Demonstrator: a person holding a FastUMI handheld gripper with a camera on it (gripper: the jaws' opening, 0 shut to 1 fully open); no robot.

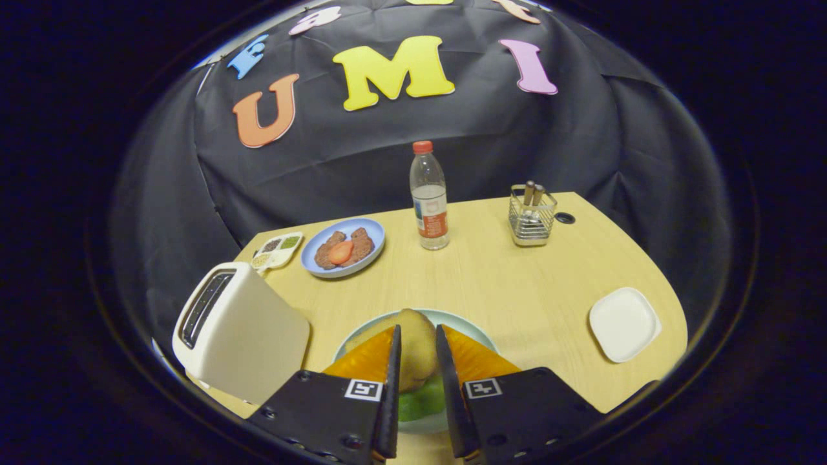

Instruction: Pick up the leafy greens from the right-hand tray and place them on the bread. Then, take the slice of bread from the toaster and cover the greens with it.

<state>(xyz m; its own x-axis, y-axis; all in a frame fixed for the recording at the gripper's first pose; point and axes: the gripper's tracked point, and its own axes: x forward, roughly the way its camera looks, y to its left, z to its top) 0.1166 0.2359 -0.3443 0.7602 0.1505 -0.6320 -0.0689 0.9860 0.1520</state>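
Tool (pixel 418 352): fingers a little apart, flanking the bread slice (pixel 417 345) (contact unclear).
Leafy greens (pixel 420 400): under that slice, on the pale plate (pixel 475 332).
Toaster (pixel 236 332): left, near.
White tray (pixel 623 323): right, on the surface (pixel 517 284).

A pale wood-grain worktop (pixel 491 284) with a matt finish is seen; the clear plastic bottle (pixel 429 197) looks glossy; the wire metal caddy (pixel 531 216) gleams; the cream plastic toaster (pixel 242 332) is smooth.
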